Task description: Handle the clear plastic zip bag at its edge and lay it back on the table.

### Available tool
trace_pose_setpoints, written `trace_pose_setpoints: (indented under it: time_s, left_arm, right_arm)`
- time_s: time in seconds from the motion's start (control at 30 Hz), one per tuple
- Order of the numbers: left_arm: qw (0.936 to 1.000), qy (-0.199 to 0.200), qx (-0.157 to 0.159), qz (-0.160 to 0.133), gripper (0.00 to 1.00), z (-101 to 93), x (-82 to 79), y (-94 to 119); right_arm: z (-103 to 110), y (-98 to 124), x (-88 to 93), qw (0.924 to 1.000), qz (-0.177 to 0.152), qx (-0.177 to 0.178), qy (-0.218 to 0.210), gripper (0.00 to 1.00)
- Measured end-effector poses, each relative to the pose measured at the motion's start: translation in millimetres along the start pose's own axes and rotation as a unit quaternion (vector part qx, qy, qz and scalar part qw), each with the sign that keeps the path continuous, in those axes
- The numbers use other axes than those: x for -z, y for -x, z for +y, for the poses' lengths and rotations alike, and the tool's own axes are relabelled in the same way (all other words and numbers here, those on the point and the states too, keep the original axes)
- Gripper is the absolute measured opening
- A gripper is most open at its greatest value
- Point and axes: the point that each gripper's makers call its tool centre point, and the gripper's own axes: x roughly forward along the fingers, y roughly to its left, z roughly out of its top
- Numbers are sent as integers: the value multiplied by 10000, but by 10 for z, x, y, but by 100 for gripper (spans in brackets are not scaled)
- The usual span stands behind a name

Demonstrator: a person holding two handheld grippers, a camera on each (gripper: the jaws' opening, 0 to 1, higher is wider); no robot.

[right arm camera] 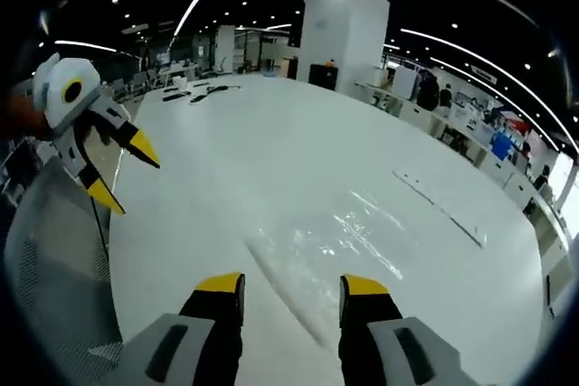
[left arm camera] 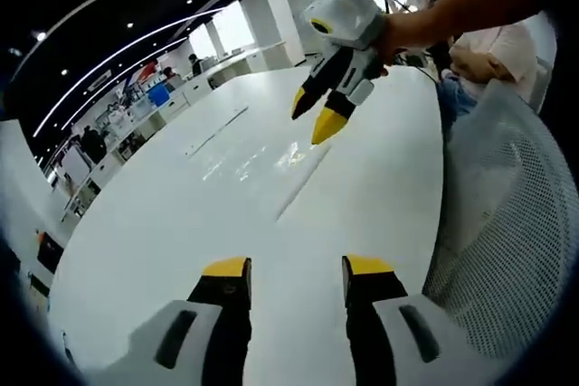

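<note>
We see the clear zip bag (right arm camera: pixel 339 241) lying flat on the white worktop (right arm camera: pixel 271 160), its long edge running toward the right hand-held gripper (right arm camera: pixel 291 296), whose jaws are spread and hold nothing just short of that edge. In the left gripper view the bag (left arm camera: pixel 271 164) lies near the middle of the worktop (left arm camera: pixel 181 223), well beyond the left hand-held gripper (left arm camera: pixel 297 277), likewise spread and empty. The right hand-held gripper (left arm camera: pixel 318 115) hovers above the bag's far side, jaws apart. We judge the bag is either not yet picked up or already laid back. A mesh chair (left arm camera: pixel 507 223) stands beside the worktop.
</note>
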Motion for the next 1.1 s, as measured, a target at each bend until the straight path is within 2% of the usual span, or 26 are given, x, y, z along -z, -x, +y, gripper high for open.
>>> trace_pose_setpoints:
  time_s: [0.1, 0.17, 0.37, 0.5, 0.6, 0.67, 0.83, 1.1]
  left_arm:
    - [9992, 345, -184, -27, 54, 78, 26, 12]
    - [9983, 538, -231, -75, 58, 76, -10, 59]
    - [9960, 866, -204, -113, 65, 144, 130, 43]
    - [9940, 1050, -214, -204, 71, 135, 146, 77]
    - [9906, 1310, -165, -360, 79, 74, 102, 108]
    - [9892, 1385, -169, -451, 83, 76, 128, 116]
    - [9888, 1402, -188, -477, 85, 10, 130, 167]
    - [9859, 1576, -289, -477, 87, -8, 243, 211]
  right_arm:
    - [16, 44, 24, 9996, -61, 41, -256, 46]
    - [41, 86, -3, 9988, -197, 85, -439, 52]
    - [135, 175, -17, 9967, -429, 93, -690, 58]
    - [186, 234, -19, 9942, -592, 126, -888, 69]
    - [318, 377, 10, 9905, -763, 190, -1130, 75]
    - [297, 398, 29, 9899, -806, 205, -1148, 79]
    - [390, 484, 126, 9884, -781, 271, -1273, 82]
    - [497, 660, 264, 9852, -834, 563, -1391, 83]
